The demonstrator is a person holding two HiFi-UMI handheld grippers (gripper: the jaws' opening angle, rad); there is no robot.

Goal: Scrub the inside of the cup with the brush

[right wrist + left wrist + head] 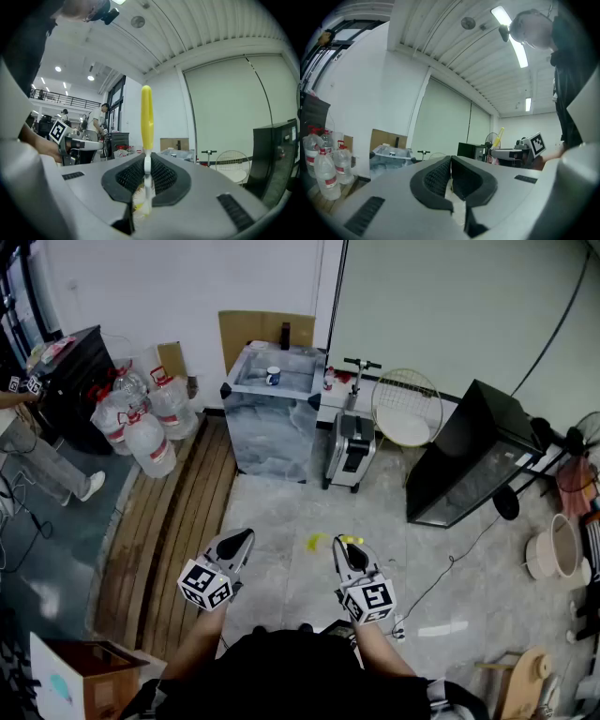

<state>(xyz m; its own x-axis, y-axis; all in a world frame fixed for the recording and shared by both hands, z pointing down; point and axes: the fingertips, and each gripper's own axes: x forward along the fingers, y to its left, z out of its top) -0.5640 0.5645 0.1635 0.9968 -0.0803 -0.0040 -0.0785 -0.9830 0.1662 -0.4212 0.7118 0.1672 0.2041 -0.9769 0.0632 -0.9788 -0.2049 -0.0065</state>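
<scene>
Cup (273,376) stands well apart on marbled cabinet (267,442); right hand-held gripper (146,161) clamped on yellow brush (146,112), left hand-held gripper (451,161) fully closed, empty; prob. best: approach first, left steadies cup, then brush in.

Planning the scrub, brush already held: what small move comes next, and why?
Probably step toward the blue-and-white cup on the grey marbled cabinet: it stands far off, the left gripper is shut and empty, and the right gripper clamps the yellow-handled brush.
</scene>
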